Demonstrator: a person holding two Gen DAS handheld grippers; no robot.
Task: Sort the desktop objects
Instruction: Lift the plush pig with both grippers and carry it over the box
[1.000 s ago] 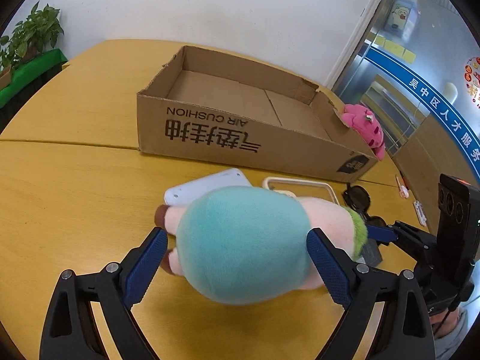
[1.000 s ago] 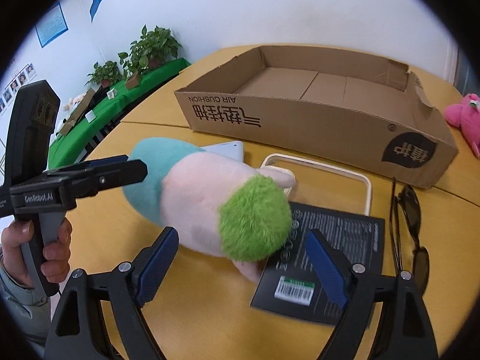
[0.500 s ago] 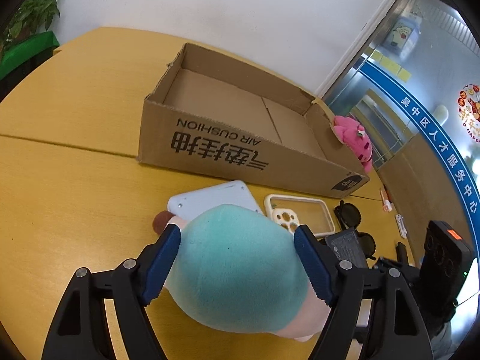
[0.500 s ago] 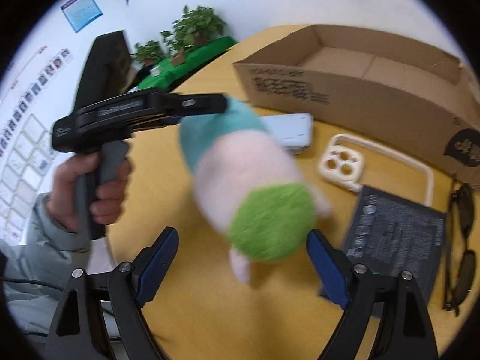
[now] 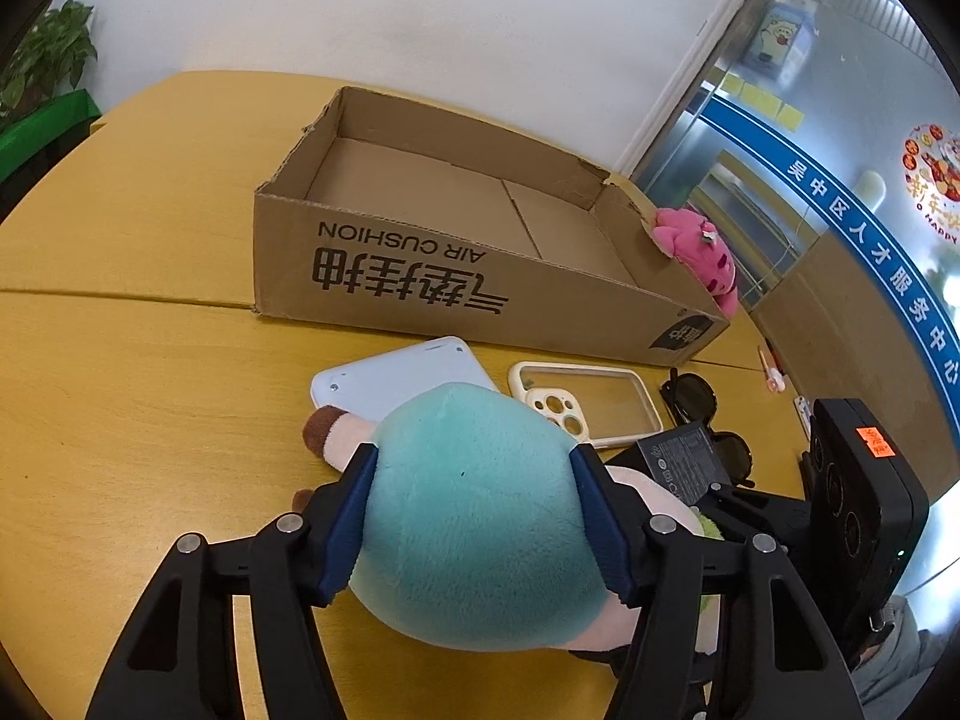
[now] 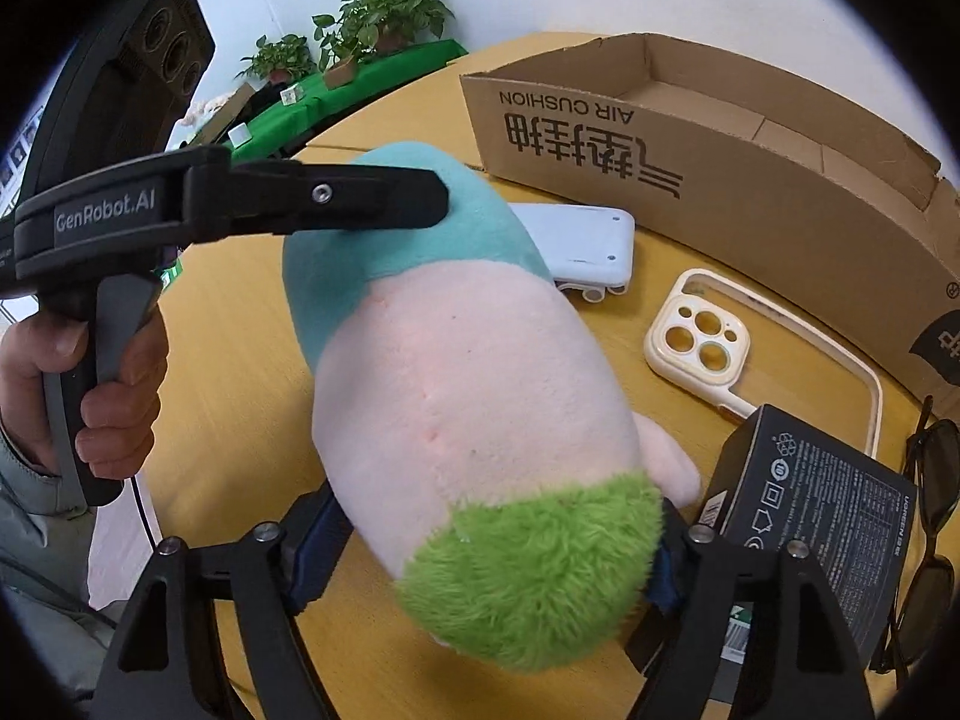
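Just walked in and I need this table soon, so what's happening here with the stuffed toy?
A person is sorting the desk with two hand-held grippers. Both have just been closing on the plush toy: the left gripper squeezes its teal end, the right gripper its green end. The cardboard box behind it is empty. A white device, phone case, black box and sunglasses lie on the table.

Right gripper [image 6: 501, 546] just closed onto plush toy [image 6: 474, 396] green end; left gripper [image 6: 384, 204] pinching teal end, above bench [image 6: 240, 324].
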